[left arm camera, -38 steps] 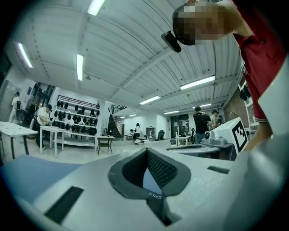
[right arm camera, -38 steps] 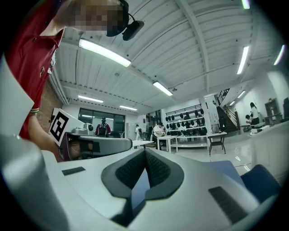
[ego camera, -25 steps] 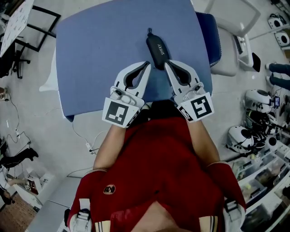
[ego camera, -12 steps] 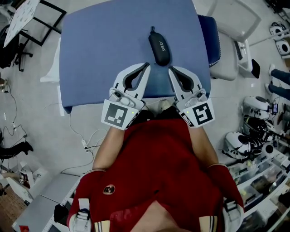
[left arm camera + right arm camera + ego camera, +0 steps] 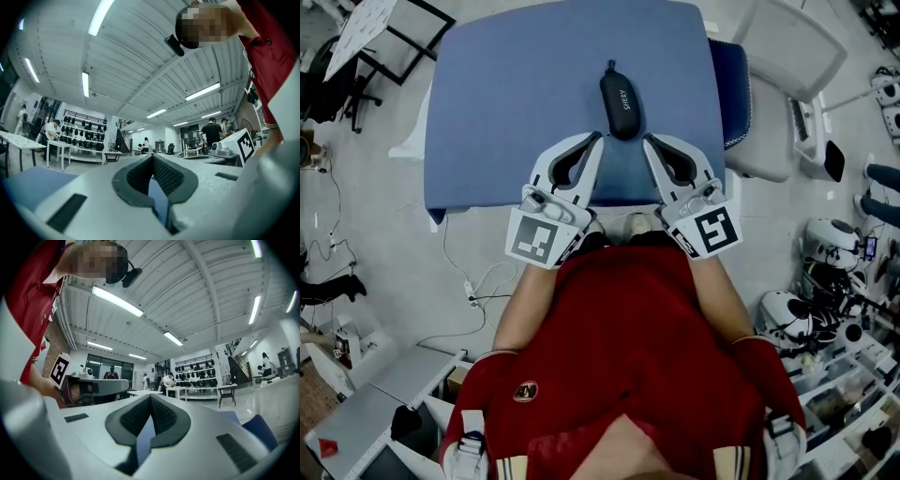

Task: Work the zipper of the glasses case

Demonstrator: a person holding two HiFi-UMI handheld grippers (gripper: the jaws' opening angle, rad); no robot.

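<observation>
Here's the blue worktop (image 5: pixel 506 112), filling the top of the head view, with pale floor (image 5: pixel 384 244) all round it. Loose cables (image 5: pixel 473 281) trail off the worktop's left side, and a white chair (image 5: pixel 787 56) stands off its right side. From the gripper views it's a big hall: strip lights (image 5: pixel 85 83) on a ribbed ceiling, racks of dark gear on the back wall, people at tables well beyond the worktop.

Now the tongs. The left tongs (image 5: pixel 599 137) reach in over the worktop's near edge, jaws pressed together tip to tip, nothing between them. The right tongs (image 5: pixel 647 141) sit alongside, also over the near edge, also closed tight and empty. Each gripper's own view confirms it, the ribbed pads meeting at the tips.

And the glasses case (image 5: pixel 621 101): black, on the worktop a little right of its middle. Its near end sits between the two sets of tips, just beside both, though contact is too close to call. Its long axis runs from the worktop's near edge to its far edge, leaning slightly left. The narrow end with the pull loop (image 5: pixel 610 67) points at the far edge.
</observation>
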